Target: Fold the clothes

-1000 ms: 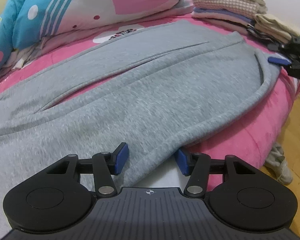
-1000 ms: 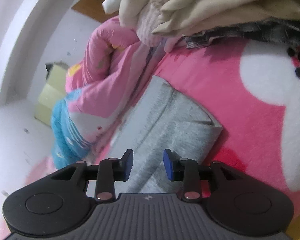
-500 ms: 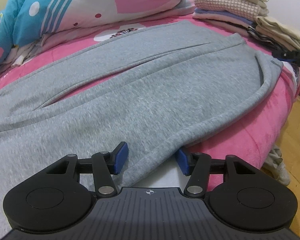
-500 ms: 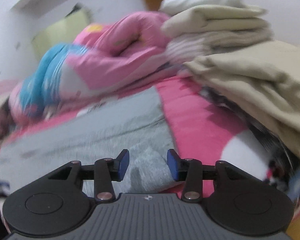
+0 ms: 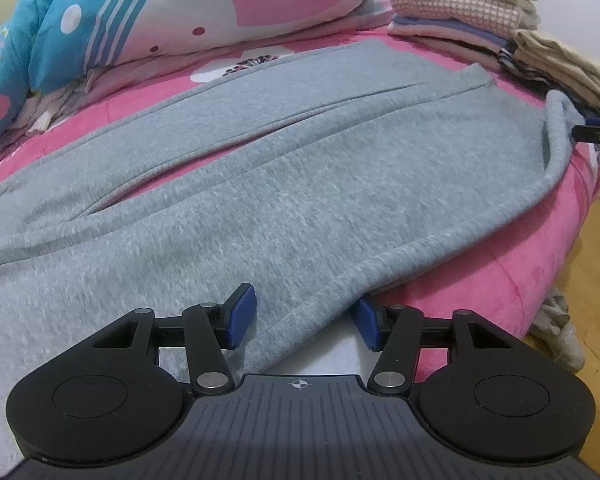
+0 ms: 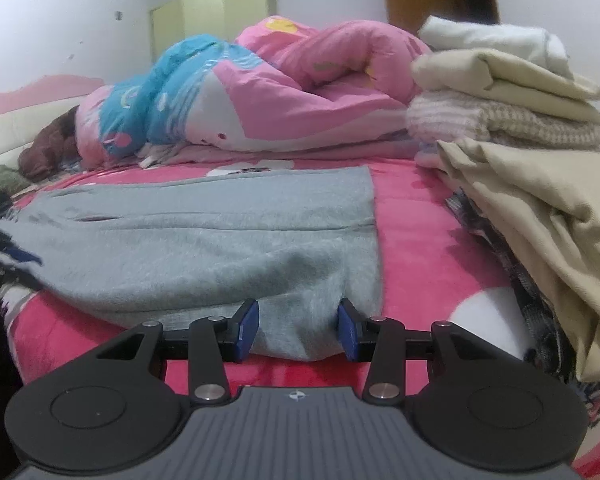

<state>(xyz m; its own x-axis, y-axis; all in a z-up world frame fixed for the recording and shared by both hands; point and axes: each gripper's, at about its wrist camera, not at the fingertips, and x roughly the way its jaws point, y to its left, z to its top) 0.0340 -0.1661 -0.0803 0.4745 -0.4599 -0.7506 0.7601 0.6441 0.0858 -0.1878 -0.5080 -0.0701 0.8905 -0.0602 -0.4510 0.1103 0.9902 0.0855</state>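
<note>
Grey sweatpants (image 5: 284, 184) lie spread across a pink bed (image 5: 500, 272), legs running from left to right. My left gripper (image 5: 306, 318) is open at the near edge of the pants, with the hem fold between its blue pads. My right gripper (image 6: 298, 330) is open at the far right end of the pants (image 6: 204, 240), and a bunched grey corner sits between its pads. The right gripper's blue tip also shows in the left wrist view (image 5: 596, 130) beside the pants' right edge.
A stack of folded clothes (image 5: 460, 12) and beige folded items (image 6: 532, 208) sit at the bed's right side. A pink and blue quilt (image 6: 236, 96) is heaped at the back. The wooden floor (image 5: 596, 280) and a grey cloth (image 5: 560, 332) lie beyond the bed edge.
The right gripper swung from a tilted view to level and came down onto the right end of the pants. The left gripper stayed at the near hem, open.
</note>
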